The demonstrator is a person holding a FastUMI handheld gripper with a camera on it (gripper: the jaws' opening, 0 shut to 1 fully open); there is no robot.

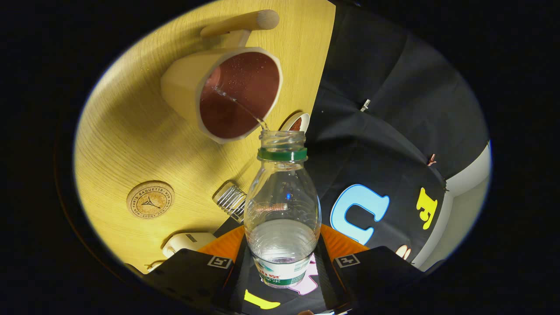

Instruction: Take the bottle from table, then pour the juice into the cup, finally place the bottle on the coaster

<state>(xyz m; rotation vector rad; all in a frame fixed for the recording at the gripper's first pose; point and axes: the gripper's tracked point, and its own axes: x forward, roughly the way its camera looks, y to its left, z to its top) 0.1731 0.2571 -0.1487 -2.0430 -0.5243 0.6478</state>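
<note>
**Bottle tipped at the cup, liquid running**

The gripper (282, 262) has both fingers pressed on the clear bottle (282, 210), which sits between them, uncapped, a green ring at its neck, partly full; a thin clear stream leaves its mouth and lands inside the cream cup (232, 94) just beyond, whose inside is reddish-brown; a wooden handle (243, 22) lies past the cup; the round cork coaster (150, 200) rests on the wooden table (131, 131), well apart from the cup; beside the bottle lies what may be a metal coil (230, 199).

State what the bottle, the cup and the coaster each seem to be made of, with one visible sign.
Bottle, held in the gripper jaws: clear plastic; liquid shows through.
Cup: probably ceramic; matte cream outside, speckled red-brown inside.
Coaster: likely cork or wood; tan, printed disc.
</note>
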